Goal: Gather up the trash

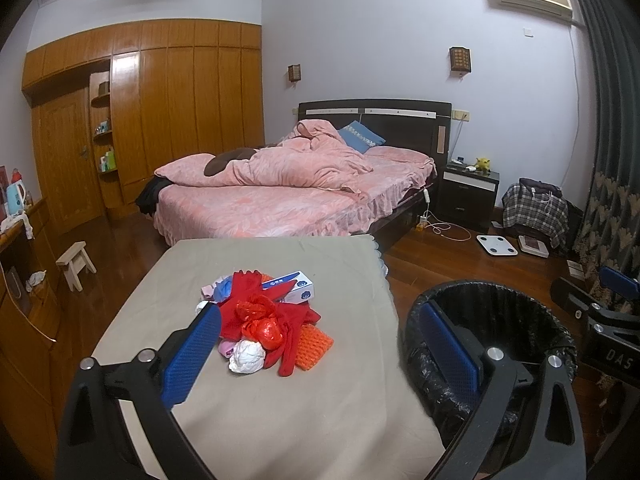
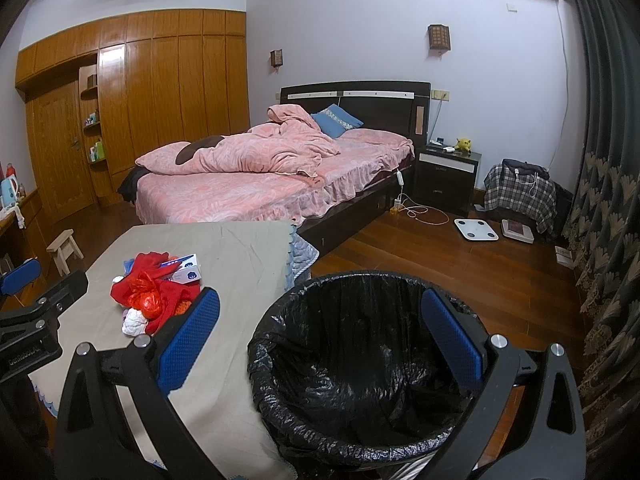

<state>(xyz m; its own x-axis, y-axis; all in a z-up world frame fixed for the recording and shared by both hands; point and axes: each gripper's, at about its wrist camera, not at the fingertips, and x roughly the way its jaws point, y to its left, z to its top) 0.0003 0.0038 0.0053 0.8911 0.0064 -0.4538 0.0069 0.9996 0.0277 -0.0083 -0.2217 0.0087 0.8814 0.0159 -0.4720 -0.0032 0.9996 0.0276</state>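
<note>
Above the cloth-covered table [image 1: 256, 420], the left gripper [image 1: 320, 352] is hovering with fingers spread wide and empty, framing the trash pile [image 1: 264, 320]; the right gripper [image 2: 320, 344], equally parted, is hanging over the lined bin [image 2: 360, 360] standing just beside the table's edge, leaving, seemingly, a short unobstructed transfer path.

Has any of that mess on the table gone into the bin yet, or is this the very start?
It looks like the very start. The bin shows only its black liner. The trash pile sits untouched on the table. Left gripper and right gripper are open, holding nothing. Everything remains.
</note>
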